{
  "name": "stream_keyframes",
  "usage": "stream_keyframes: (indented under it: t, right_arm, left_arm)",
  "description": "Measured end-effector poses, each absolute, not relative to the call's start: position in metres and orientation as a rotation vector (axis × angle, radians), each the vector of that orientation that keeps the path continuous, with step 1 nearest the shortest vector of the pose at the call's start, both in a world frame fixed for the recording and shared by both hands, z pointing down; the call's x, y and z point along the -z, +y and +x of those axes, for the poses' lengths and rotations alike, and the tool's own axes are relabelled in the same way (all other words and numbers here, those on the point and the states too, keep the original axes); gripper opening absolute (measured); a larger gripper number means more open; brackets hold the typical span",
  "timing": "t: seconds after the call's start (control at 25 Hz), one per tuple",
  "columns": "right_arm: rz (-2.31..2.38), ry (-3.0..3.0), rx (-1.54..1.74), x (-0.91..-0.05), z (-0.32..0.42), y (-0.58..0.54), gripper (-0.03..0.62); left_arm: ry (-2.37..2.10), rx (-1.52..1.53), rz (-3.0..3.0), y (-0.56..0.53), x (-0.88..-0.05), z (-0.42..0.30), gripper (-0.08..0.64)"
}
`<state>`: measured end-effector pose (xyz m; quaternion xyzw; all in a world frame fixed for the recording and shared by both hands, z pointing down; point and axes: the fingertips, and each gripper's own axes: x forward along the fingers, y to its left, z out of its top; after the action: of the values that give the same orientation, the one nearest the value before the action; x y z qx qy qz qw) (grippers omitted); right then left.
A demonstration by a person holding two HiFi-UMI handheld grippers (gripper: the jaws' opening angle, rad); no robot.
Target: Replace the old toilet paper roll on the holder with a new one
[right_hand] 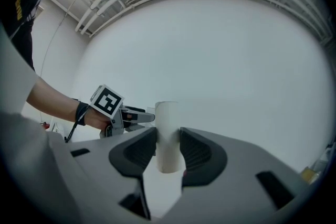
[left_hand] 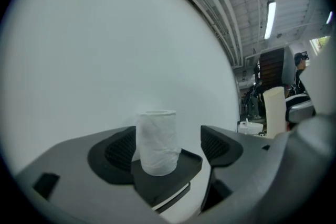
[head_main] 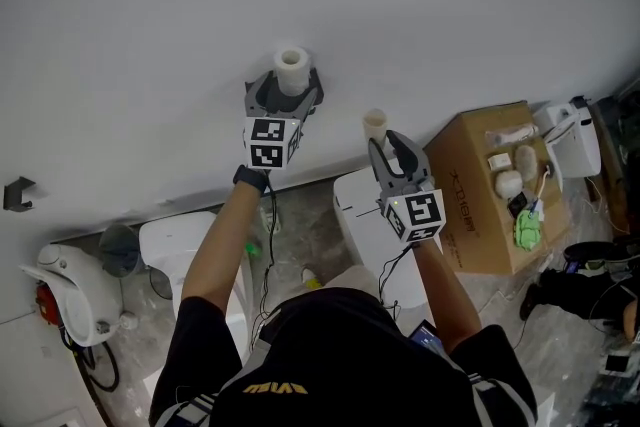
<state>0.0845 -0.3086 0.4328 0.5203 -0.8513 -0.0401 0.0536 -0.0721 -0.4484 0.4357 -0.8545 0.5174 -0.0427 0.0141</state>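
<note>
A small white toilet paper roll [head_main: 291,63] [left_hand: 156,139] stands upright on a black wall holder [left_hand: 173,169] against the white wall. My left gripper [head_main: 289,93] [left_hand: 170,147] is open around it; the left pad is close to the roll and there is a clear gap at the right pad. To the right, my right gripper [head_main: 386,143] [right_hand: 168,149] is shut on a bare cardboard tube [head_main: 375,123] [right_hand: 168,126] and holds it upright near the wall. The right gripper view shows the left gripper [right_hand: 126,115] off to its left.
A cardboard box [head_main: 478,205] with small items on top stands at the right. Below are white fixtures [head_main: 190,250] and a white device [head_main: 65,290] on the tiled floor. A dark hook [head_main: 18,193] sticks out of the wall at far left.
</note>
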Motion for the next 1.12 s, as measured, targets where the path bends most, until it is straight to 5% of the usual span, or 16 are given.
stream_keyframes:
  t: [0.76,0.96,1.12]
  right_arm:
    - [1.591,-2.571,0.127,-0.430,0.094,-0.298,0.138]
    - [1.606,-2.564,0.119,-0.430,0.100,-0.296,0.138]
    - [1.607,-2.563,0.122,-0.430,0.102,-0.294,0.138]
  left_arm:
    - [1.731,0.210,-2.605,-0.475,-0.436,-0.068,0.385]
    - [1.806,0.220,-2.553,-0.479,-0.437,-0.077,0.273]
    - [1.806,0.216,-2.552,-0.479,-0.437,-0.075,0.268]
